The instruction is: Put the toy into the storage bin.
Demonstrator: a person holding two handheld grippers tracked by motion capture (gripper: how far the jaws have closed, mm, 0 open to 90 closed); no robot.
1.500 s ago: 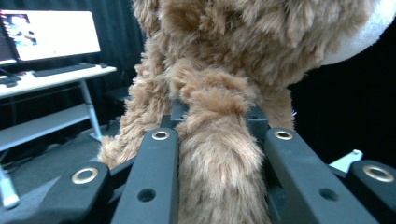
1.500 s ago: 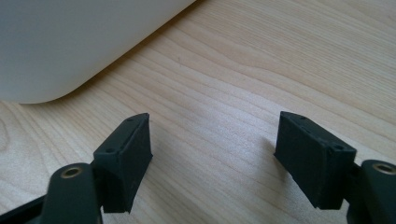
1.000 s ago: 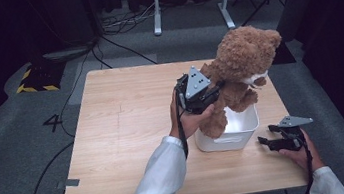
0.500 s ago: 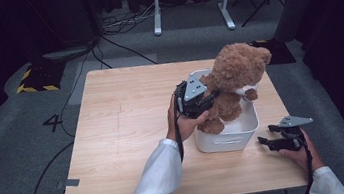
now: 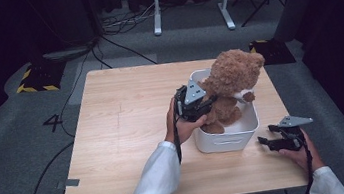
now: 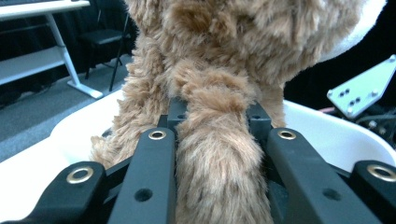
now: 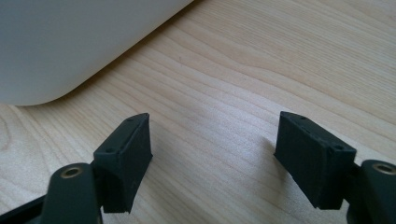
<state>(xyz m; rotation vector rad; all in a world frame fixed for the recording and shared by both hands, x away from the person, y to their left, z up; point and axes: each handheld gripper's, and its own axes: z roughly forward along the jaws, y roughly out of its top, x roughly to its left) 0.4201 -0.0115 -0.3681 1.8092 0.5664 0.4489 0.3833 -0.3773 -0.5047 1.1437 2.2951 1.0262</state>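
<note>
A brown, shaggy teddy bear (image 5: 231,86) sits upright inside a white, round-cornered plastic bin (image 5: 226,138), its head and shoulders well above the rim and its legs down in the tub. One furry limb (image 6: 219,154) is pinched between the jaws of the left claw (image 5: 206,103), which reaches in over the bin's left rim. The bin stands on the right half of the pale wooden counter (image 5: 124,133), near its front edge.
</note>
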